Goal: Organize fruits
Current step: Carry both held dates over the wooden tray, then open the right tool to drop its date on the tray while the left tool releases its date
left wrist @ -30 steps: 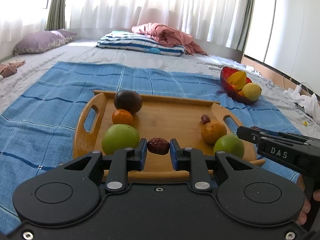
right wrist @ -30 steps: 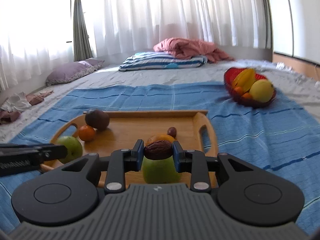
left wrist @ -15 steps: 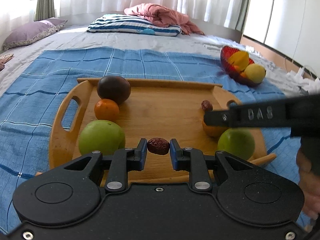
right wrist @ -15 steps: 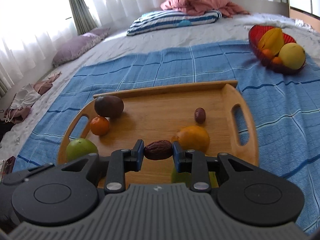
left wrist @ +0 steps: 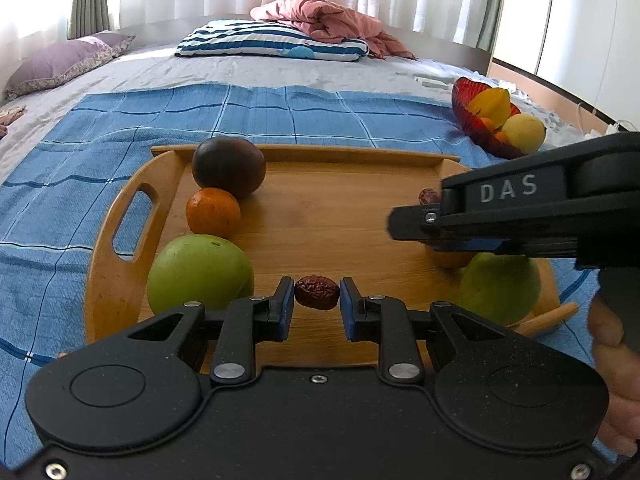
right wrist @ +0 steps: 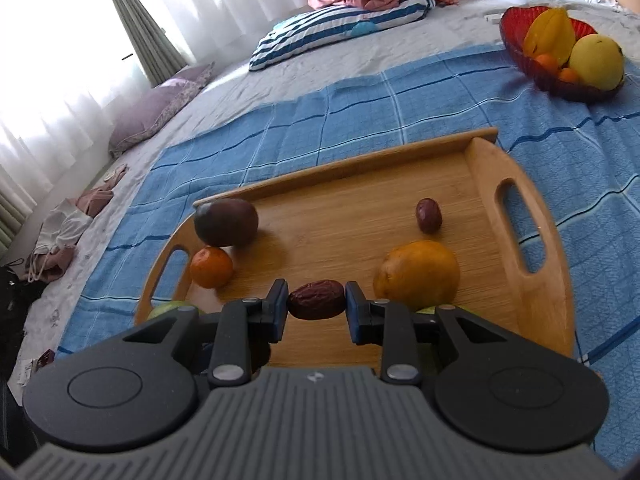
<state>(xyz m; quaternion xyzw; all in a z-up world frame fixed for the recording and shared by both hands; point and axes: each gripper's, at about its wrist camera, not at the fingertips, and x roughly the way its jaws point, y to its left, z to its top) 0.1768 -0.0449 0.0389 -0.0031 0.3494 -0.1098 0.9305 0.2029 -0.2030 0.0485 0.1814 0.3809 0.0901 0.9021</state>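
The left tongs (left wrist: 317, 305) are clamped on a small wrinkly red date (left wrist: 317, 298), just above the near edge of the wooden tray (left wrist: 120, 280). The right tongs (right wrist: 316, 307) are clamped on a longer dark date (right wrist: 317, 299), over the tray too. In the left view the right tongs reach in from the right side, with a hand (left wrist: 612, 380) below them. On the tray's left side sit a green fruit (left wrist: 200, 274), then a small orange (left wrist: 213, 212), then a dark round fruit (left wrist: 228, 167). On its right side sit another green fruit (left wrist: 500, 286), an orange fruit (right wrist: 418, 274) and a loose date (right wrist: 429, 215). The tray lies on a blue blanket (left wrist: 280, 112) on the bed. Farther right is a red bowl (right wrist: 520, 46) of fruit.
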